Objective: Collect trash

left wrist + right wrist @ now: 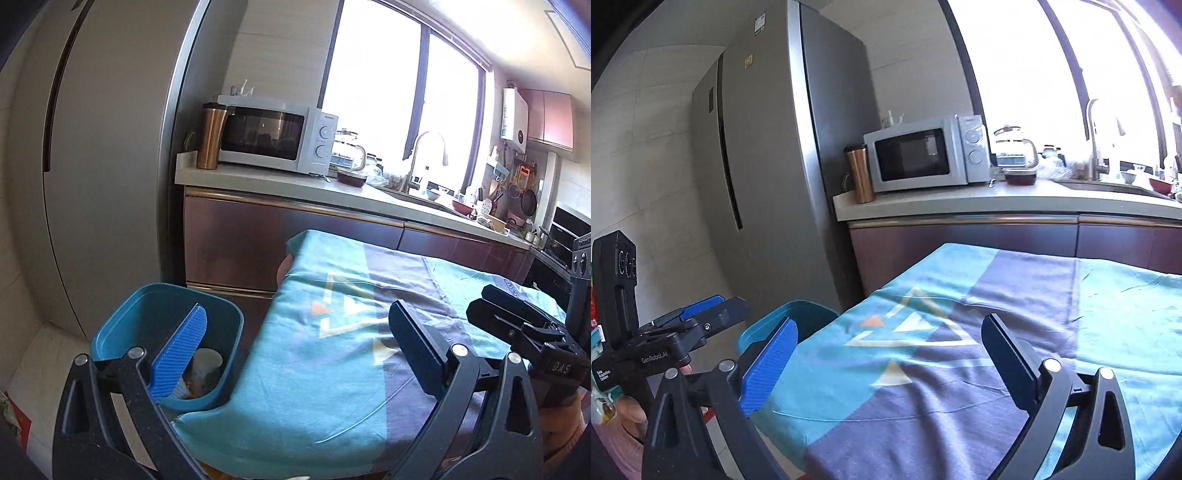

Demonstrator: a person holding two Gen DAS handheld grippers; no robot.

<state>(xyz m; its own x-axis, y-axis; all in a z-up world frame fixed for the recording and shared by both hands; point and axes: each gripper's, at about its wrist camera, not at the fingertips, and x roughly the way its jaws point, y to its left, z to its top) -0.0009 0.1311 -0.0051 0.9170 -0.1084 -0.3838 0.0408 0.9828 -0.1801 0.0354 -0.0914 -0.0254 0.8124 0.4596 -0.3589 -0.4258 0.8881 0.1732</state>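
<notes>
A blue trash bin [147, 317] stands on the floor at the left end of the table, with a pale cup-like piece [207, 362] and other scraps inside. My left gripper [298, 308] is open and empty above the table's left end, its blue ribbed pad [181, 354] over the bin's rim. My right gripper [889, 323] is also open and empty, over the cloth-covered table [997, 295]. The bin [809, 314] shows behind its left pad. Each gripper appears in the other's view: the right gripper [491, 302] at the right edge, the left gripper [727, 306] at the left.
A teal and purple cloth [332, 332] covers the table. Behind it runs a kitchen counter [295, 181] with a microwave [273, 136], a copper tumbler [210, 136], a kettle and a sink. A tall grey fridge [768, 147] stands left of the counter.
</notes>
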